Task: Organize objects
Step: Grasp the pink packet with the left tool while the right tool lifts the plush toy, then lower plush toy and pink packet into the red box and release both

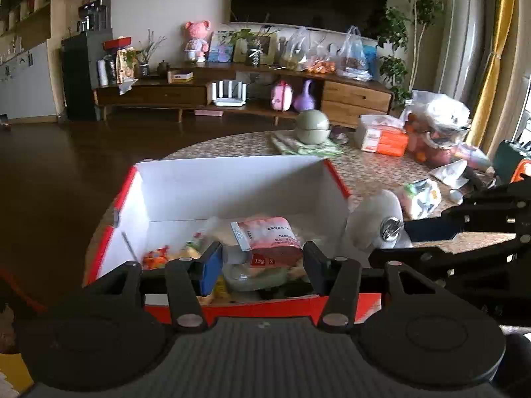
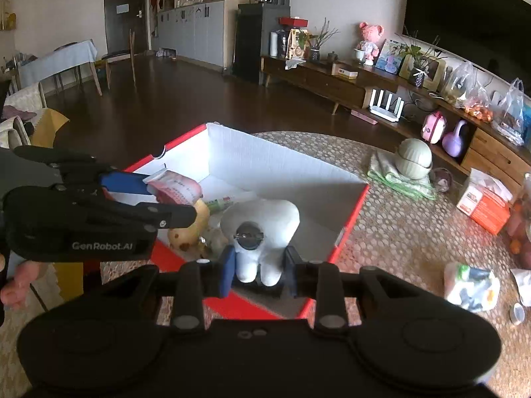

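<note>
White tooth-shaped toy (image 2: 262, 232) clenched in right gripper (image 2: 257, 273) jaws over red box (image 2: 351, 212) on bench | left gripper (image 1: 262, 262) jaws grasp pink sachet (image 1: 268, 240) above box | advice: lower both well inside the walls before letting go.

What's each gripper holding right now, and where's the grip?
Right gripper: white tooth-shaped toy, clamped at its roots. Left gripper: pink snack packet, gripped across its lower end, over the red box.
</note>
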The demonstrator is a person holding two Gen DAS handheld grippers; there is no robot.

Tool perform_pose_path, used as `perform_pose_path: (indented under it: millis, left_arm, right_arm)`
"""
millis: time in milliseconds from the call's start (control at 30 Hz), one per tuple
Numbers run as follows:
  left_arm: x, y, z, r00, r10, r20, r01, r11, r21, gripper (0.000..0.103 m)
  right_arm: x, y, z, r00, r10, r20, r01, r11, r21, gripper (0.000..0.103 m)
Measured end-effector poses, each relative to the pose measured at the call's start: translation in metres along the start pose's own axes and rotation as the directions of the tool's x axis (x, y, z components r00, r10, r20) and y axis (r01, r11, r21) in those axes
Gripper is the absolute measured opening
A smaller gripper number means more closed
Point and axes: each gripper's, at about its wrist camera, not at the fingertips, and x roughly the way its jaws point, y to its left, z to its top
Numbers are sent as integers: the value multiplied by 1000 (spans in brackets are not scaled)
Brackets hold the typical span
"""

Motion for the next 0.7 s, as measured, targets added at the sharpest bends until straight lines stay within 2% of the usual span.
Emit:
perform_pose_path:
  millis: [400,700]
  left_arm:
    - [37,47,12,994,102,-34,-102,995,8,52]
    - [75,66,12,984,143,-105,-142,990,21,52]
  right_arm:
    - [56,1,29,999,-32,-44,32,999,6,31]
    - [100,-2,33,991,-36,-128,40,999,31,31]
